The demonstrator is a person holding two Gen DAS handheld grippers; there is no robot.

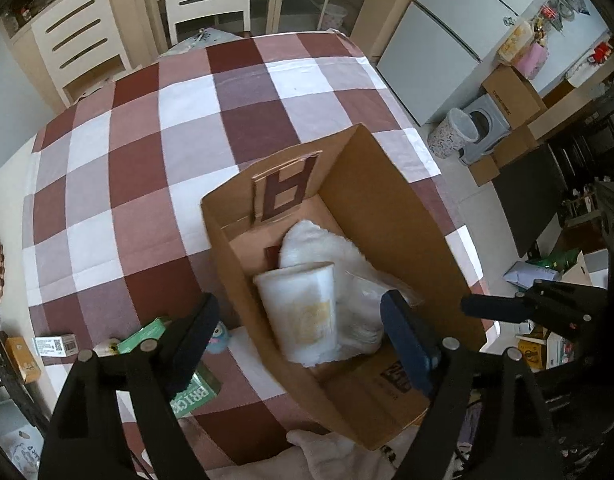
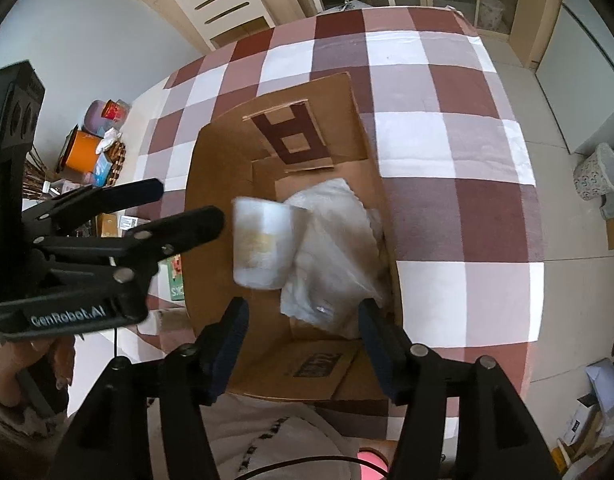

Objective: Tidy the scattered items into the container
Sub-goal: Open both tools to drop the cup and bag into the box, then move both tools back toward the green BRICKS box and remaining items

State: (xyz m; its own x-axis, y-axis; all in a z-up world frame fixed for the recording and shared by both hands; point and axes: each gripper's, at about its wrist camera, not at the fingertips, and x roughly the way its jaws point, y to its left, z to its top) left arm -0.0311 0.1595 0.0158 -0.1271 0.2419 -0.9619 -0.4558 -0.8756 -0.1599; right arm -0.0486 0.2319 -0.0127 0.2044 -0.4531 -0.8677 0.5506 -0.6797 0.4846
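An open cardboard box (image 1: 391,216) marked "A" stands on the checked table. Inside it are a white cup (image 1: 303,312), blurred in the right wrist view (image 2: 263,244), a white cloth (image 1: 307,240) and a clear plastic bag (image 2: 331,256). My left gripper (image 1: 295,328) is open above the box, straddling its left wall; it also shows in the right wrist view (image 2: 189,206). My right gripper (image 2: 303,336) is open and empty over the box's near end; its fingers (image 1: 491,306) show at the right of the left wrist view.
Outside the box on the left lie a green "BRICKS" box (image 1: 195,392), a small green carton (image 1: 143,334), a blue toy (image 1: 219,336) and a white labelled box (image 1: 55,345). The table's right edge (image 1: 431,160) drops to a floor with a bin (image 1: 453,132).
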